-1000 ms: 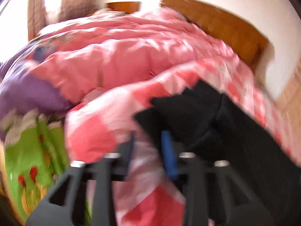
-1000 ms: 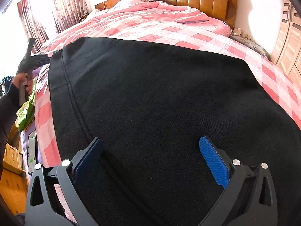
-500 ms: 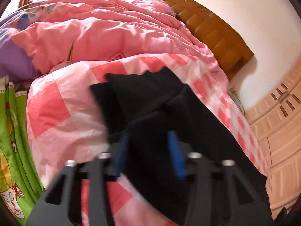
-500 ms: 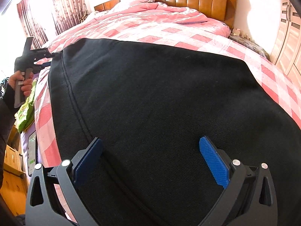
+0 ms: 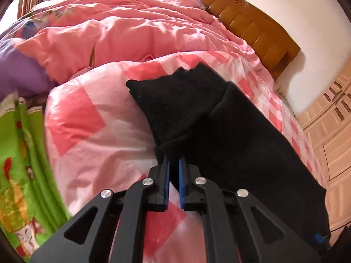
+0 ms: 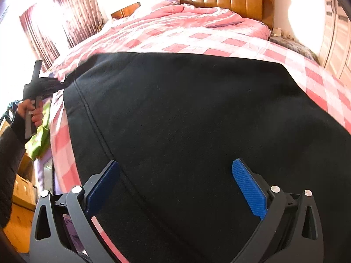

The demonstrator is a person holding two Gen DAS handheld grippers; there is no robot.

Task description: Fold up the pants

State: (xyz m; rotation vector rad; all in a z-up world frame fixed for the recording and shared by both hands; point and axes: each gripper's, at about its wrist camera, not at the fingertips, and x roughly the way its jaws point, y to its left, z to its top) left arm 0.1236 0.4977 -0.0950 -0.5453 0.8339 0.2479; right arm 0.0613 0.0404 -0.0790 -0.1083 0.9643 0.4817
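- The black pants (image 6: 197, 120) lie spread on the checked bed (image 6: 219, 39).
- The left gripper (image 5: 173, 164) has just clamped, apparently on a cuff edge.
- The right gripper (image 6: 175, 175) hangs wide open over the cloth.
- Soft, limp fabric; best grasped at hems or corners.

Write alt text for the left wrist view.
The left gripper is clamped shut on a fold of the black pants, which lie on a pink checked bedspread. A rumpled pink quilt and wooden headboard lie beyond.
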